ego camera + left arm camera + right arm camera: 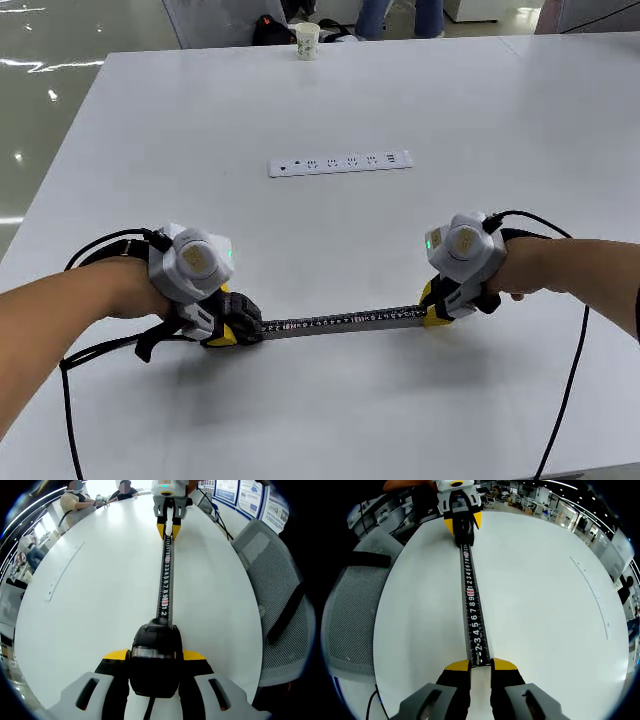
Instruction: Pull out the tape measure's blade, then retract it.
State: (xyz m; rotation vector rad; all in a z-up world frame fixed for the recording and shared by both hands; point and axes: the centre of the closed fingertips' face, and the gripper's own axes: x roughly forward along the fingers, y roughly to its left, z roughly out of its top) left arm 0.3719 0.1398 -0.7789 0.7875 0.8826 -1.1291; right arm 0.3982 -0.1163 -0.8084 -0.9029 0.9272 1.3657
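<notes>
Left side: your left gripper point(155, 656) is clamped on the black tape measure case point(156, 672), with its yellow-tipped jaws pressed against both sides of the case. In the head view the case sits low at the near left of the white table point(330, 100).

Right side: your right gripper point(480, 666) has its jaws narrowed onto the free end of the grey numbered blade point(471, 610), and the blade tip is caught between the two yellow jaw ends.

Blade: it is extended and runs straight from the case to your right gripper, with the printed face up. The printed digits count upward from the right gripper toward the case. It lies close along the tabletop; you cannot tell whether it touches.

Elsewhere: a white power strip point(340, 163) lies mid-table, well apart from the blade. A white paper cup point(308, 41) stands at the far edge. A grey mesh chair point(272, 580) stands beside the table
</notes>
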